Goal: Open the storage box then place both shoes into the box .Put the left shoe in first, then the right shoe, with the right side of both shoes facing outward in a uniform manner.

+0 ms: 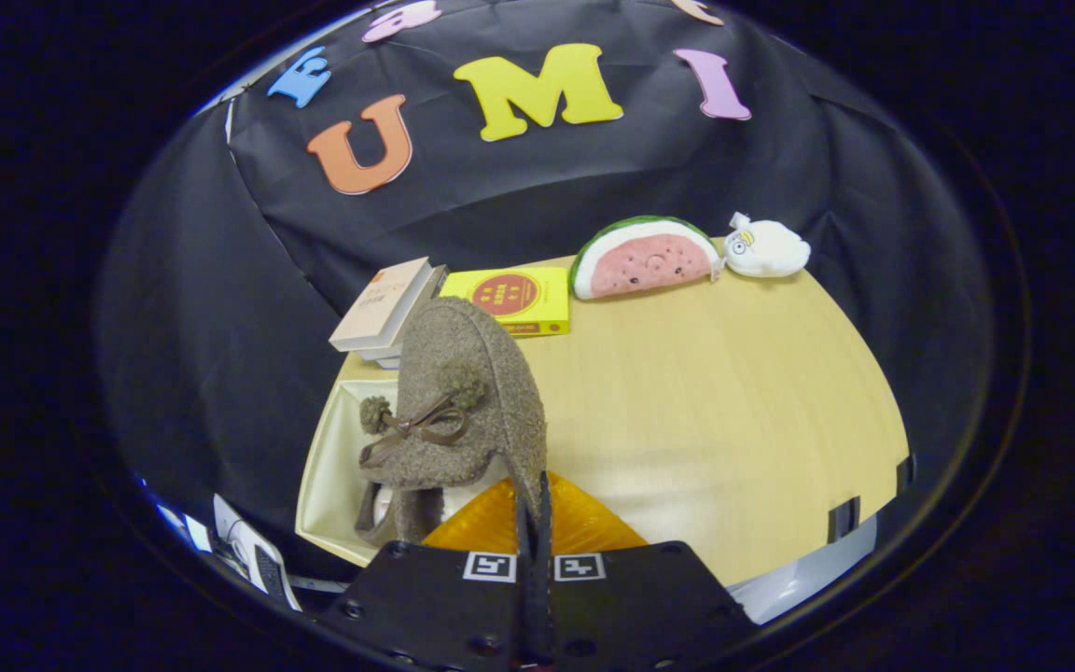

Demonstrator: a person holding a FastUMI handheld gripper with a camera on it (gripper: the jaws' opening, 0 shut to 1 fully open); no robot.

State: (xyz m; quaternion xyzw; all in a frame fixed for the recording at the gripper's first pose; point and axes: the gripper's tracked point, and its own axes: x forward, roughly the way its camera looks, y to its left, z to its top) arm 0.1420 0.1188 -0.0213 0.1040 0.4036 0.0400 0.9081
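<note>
A brown fuzzy shoe (pixel 477 401) with a ribbon bow and two pom-poms hangs toe-up just ahead of my fingers. My gripper (pixel 534 509) is shut on the thin rim of the shoe's opening. Under the shoe lies the cream storage box (pixel 328 476), open, at the table's left front corner. An orange ribbed translucent panel (pixel 584 527), which looks like the box's lid, lies right in front of the fingers. The shoe hides most of the box's inside, and I cannot tell whether another shoe lies in it.
Beyond the shoe, two stacked books (pixel 388 308) and a yellow book (pixel 519 299) lie at the back of the wooden table (pixel 733 420). A watermelon-slice plush (pixel 645 257) and a white plush (pixel 766 247) sit at the back right edge.
</note>
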